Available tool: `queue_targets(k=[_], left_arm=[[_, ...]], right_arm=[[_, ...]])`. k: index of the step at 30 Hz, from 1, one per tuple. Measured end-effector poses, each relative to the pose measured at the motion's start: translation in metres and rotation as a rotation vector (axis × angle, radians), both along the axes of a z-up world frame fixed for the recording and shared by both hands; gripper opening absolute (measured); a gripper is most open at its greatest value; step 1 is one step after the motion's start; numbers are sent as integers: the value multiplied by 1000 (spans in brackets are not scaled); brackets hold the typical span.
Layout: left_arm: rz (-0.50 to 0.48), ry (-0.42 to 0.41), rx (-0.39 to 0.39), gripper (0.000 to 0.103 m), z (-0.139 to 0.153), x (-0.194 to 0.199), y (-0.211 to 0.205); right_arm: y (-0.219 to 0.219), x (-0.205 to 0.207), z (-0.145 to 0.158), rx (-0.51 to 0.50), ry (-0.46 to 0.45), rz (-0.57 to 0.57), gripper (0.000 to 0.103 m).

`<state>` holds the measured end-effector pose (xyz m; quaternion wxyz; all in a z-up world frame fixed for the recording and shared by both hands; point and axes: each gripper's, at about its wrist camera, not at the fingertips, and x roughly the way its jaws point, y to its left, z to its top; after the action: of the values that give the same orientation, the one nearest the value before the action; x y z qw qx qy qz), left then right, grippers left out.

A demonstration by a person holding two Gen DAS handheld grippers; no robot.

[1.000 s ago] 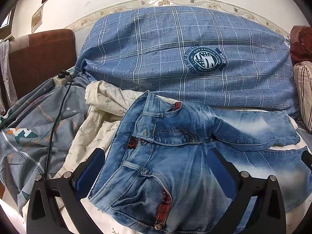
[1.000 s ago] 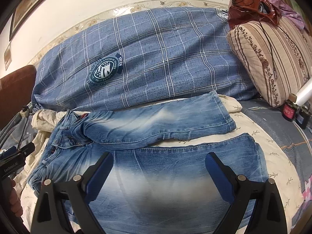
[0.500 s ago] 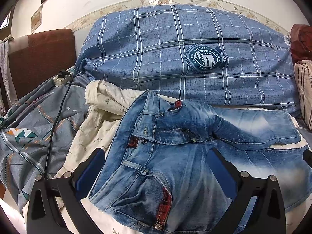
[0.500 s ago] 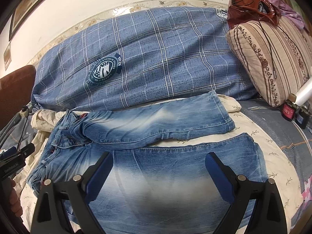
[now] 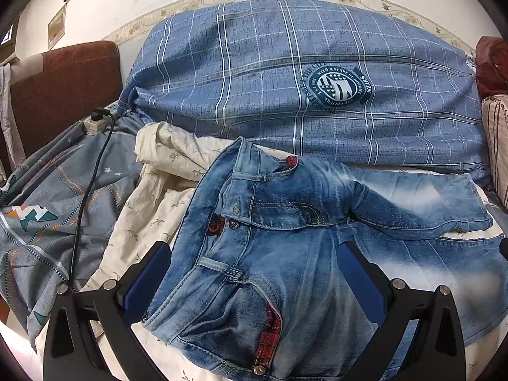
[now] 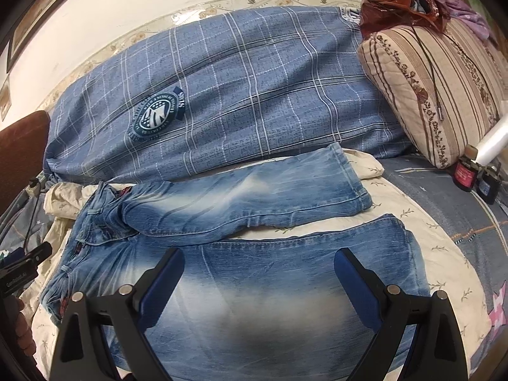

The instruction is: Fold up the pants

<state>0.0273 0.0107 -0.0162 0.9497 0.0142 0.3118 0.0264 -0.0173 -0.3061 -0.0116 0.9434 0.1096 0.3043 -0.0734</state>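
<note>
pants flat on bed, long axis left-right, waistband left, hems right. left tool wide, empty; right tool wide, empty.

Bed, grey-blue patterned sheet. Cream floral sheet spread over it, jeans flat on top. Far side: large blue plaid pillow. Far right: striped pillow.
</note>
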Motion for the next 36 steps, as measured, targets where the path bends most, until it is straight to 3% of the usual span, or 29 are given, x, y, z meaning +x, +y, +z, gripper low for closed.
queue_targets(k=[8, 12, 14, 17, 21, 26, 32, 34, 35, 36], left_arm=[[68, 108, -59, 103, 0, 51, 50], [69, 94, 11, 103, 19, 108, 67], [54, 127, 35, 103, 22, 147, 68], [17, 197, -10, 103, 16, 198, 65], [-25, 229, -84, 103, 1, 247, 50], [-41, 287, -160, 100, -28, 284, 37], [-112, 327, -161, 55, -48, 304, 20], [-118, 340, -167, 33, -53, 306, 19], [-110, 343, -172, 30, -55, 307, 21], [-112, 345, -184, 25, -56, 307, 23]], right_arm=[[-50, 24, -2, 70, 63, -74, 97], [-97, 61, -1, 124, 87, -102, 97], [-116, 81, -1, 131, 103, -100, 97], [-146, 118, -1, 152, 130, -87, 97], [-174, 156, 3, 158, 121, -99, 97], [-189, 207, -4, 160, 140, -94, 95], [-200, 253, -35, 209, 206, -125, 83], [-197, 265, -49, 209, 266, -120, 69], [-192, 271, -58, 192, 310, -116, 53], [-189, 274, -62, 173, 330, -116, 48]])
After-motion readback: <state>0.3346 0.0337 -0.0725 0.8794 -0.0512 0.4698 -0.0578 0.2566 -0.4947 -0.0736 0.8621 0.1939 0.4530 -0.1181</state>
